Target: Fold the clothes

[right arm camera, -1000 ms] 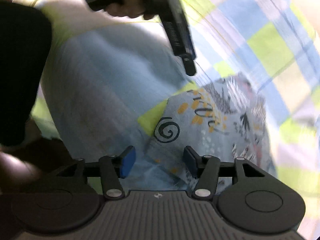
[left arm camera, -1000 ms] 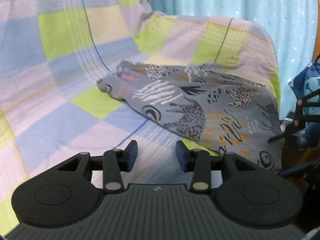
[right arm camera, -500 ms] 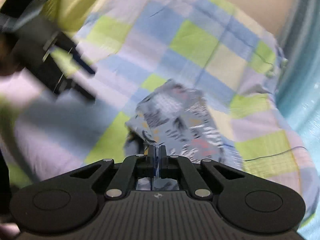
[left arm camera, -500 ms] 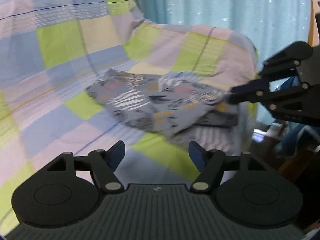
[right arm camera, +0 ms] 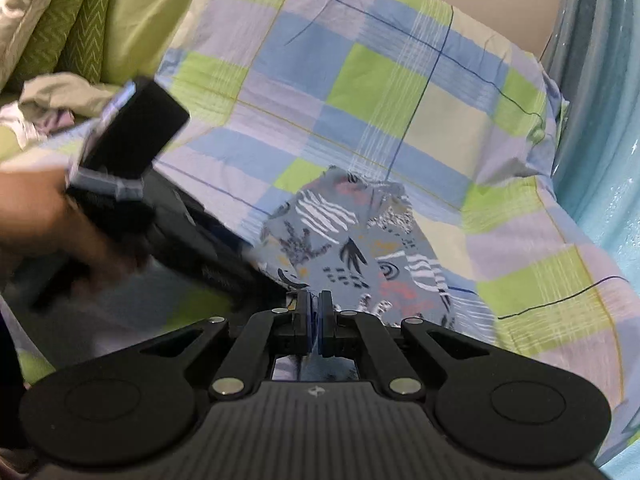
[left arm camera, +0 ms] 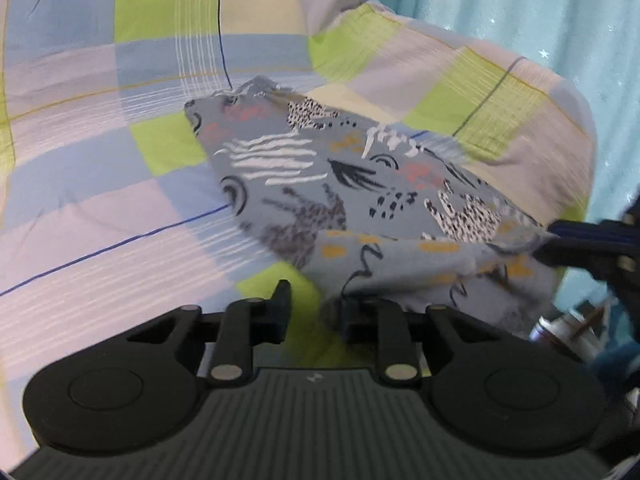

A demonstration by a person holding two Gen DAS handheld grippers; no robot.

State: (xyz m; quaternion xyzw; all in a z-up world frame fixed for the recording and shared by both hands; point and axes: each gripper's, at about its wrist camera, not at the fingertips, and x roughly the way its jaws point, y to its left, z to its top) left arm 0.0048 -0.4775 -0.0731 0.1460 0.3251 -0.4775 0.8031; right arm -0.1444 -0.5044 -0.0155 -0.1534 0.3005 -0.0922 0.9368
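Note:
A grey-blue patterned garment [left arm camera: 360,188] lies on the checked sheet [left arm camera: 100,184]; it also shows in the right wrist view [right arm camera: 360,252]. My left gripper [left arm camera: 314,312] is open, its fingers at the garment's near edge with cloth over the right finger. My right gripper [right arm camera: 315,318] is shut on the garment's near corner and lifts it; it shows at the right of the left wrist view [left arm camera: 580,244]. The left gripper and the hand holding it show at the left of the right wrist view [right arm camera: 160,216].
The checked sheet [right arm camera: 380,92] covers a bed or sofa. A teal curtain [left arm camera: 540,12] hangs behind on the right. Green cushions [right arm camera: 68,32] and crumpled cloth [right arm camera: 52,96] lie at the far left. Cluttered objects [left arm camera: 568,328] sit low at the right.
My right gripper closed on the garment's corner and lifted it. My left gripper moved in to the garment's near edge, staying open.

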